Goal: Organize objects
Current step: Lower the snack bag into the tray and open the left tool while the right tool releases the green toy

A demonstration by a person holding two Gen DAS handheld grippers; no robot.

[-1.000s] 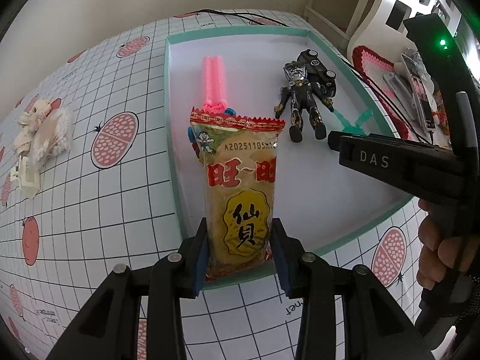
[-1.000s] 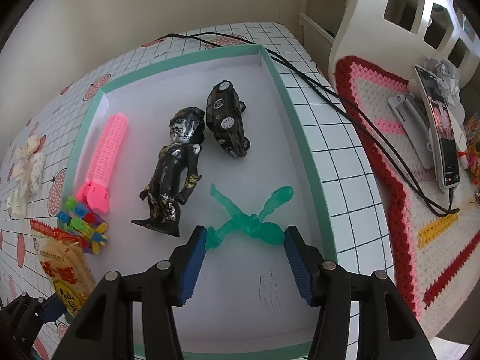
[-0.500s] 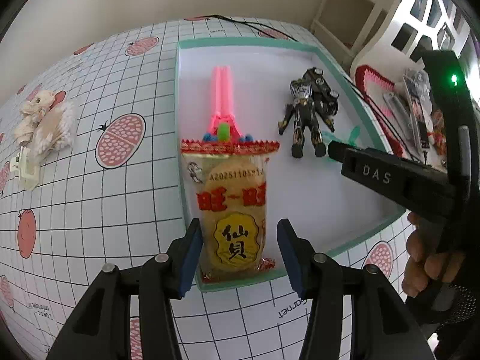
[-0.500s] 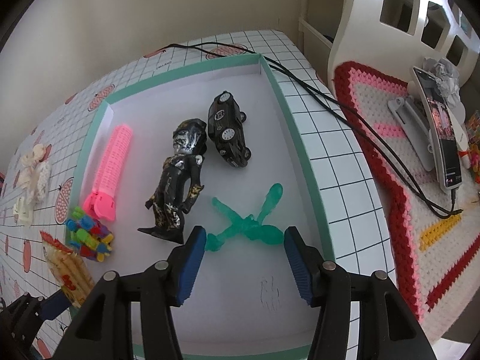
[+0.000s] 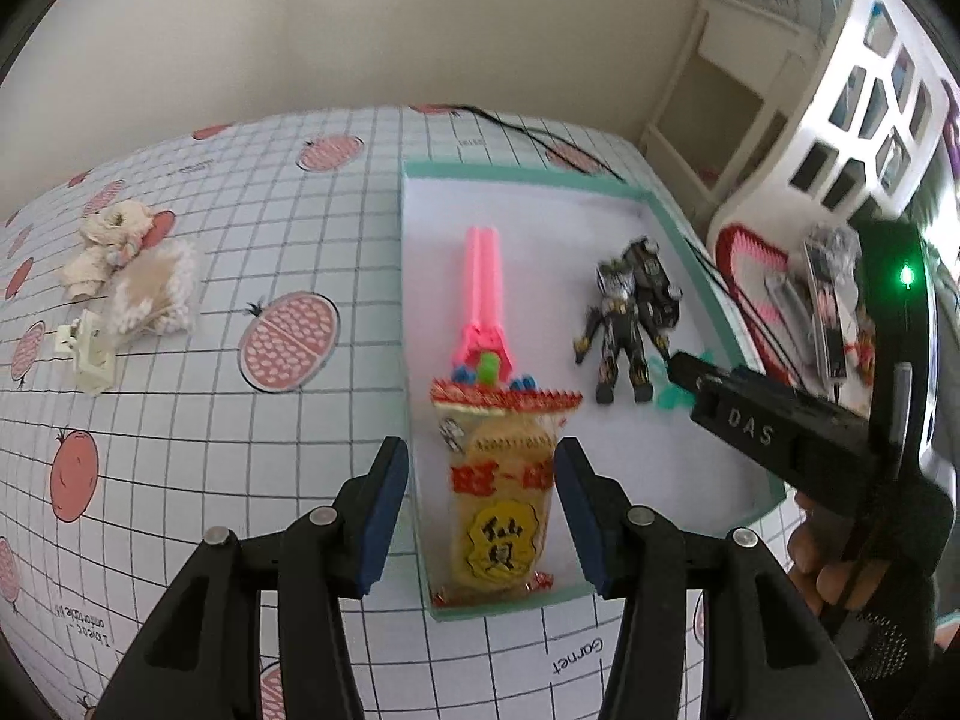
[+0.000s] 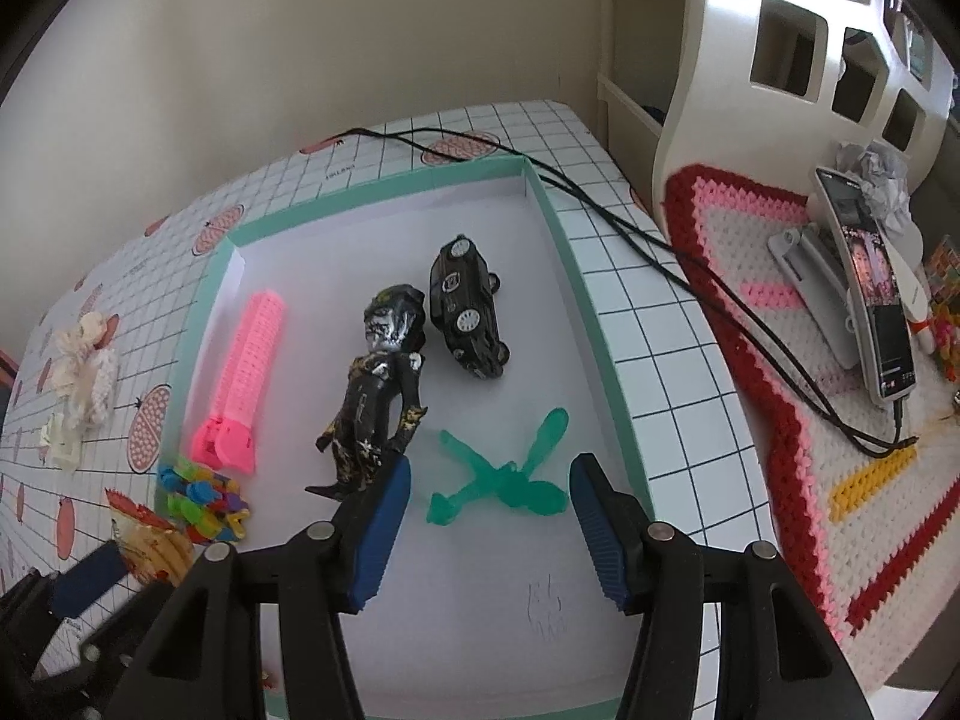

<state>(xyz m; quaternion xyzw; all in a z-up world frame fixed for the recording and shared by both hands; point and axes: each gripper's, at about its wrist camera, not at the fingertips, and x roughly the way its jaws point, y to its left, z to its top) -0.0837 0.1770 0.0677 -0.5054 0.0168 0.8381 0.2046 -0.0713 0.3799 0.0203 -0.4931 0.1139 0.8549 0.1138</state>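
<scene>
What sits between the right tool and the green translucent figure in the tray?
Nothing visible. The right tool is open with the translucent green plastic figure just ahead of its fingertips; the black action figure lies off to the left.

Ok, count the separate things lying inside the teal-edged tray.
6: snack packet near left corner, coloured blocks beyond it, pink roller along the left wall, black figure mid-tray, black car beside it, green clip nearest the right gripper. None seems hidden.

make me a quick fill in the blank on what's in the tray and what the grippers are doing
1. The snack packet lies in the tray, between the ____ jaws of the left gripper.
2. The toy car is coloured ____.
3. The right gripper hovers over the ____ plastic figure.

Missing words: open; black; green
</scene>
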